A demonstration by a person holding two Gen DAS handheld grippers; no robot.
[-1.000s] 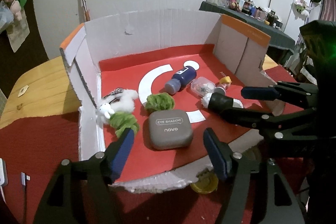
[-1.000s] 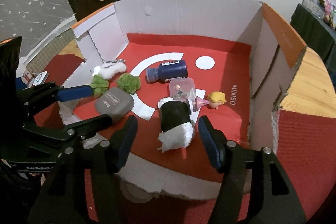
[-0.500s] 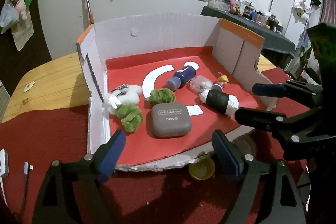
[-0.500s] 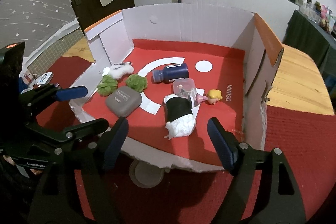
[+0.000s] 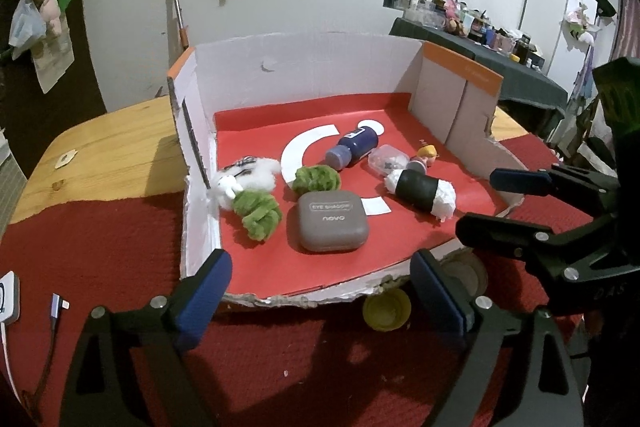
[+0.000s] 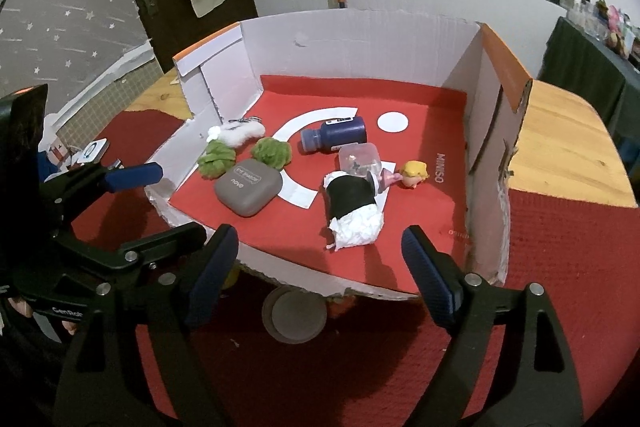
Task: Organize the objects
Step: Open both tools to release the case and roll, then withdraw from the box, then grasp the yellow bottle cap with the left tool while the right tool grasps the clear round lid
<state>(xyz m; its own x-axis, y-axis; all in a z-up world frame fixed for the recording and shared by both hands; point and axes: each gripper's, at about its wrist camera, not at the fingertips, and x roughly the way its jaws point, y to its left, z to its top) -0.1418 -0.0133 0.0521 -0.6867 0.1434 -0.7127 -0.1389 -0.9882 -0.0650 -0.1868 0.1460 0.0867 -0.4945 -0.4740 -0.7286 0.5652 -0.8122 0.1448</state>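
An open cardboard box [image 5: 304,75] [image 6: 360,39] with a red floor holds a grey eye-shadow case [image 5: 332,221] [image 6: 248,187], two green fuzzy scrunchies [image 5: 258,213] [image 5: 316,179], a white plush keychain [image 5: 244,181], a dark blue bottle [image 5: 354,147] [image 6: 336,140] on its side, a clear small container [image 5: 386,157], a small doll figure [image 5: 424,157] [image 6: 414,174] and a black-and-white roll [image 5: 420,191] [image 6: 354,209]. My left gripper [image 5: 320,291] is open and empty, in front of the box. My right gripper [image 6: 320,263] is open and empty, in front of the box.
The box sits on a red cloth [image 5: 100,235] over a wooden table [image 5: 100,147]. A yellow lid [image 5: 386,309] and a grey lid [image 6: 294,315] lie under the box's torn front edge. A cable [image 5: 56,311] and a small device [image 6: 94,151] lie at the left.
Both grippers have pulled back out of the box towards the front and stayed open. The objects in the box have not moved.
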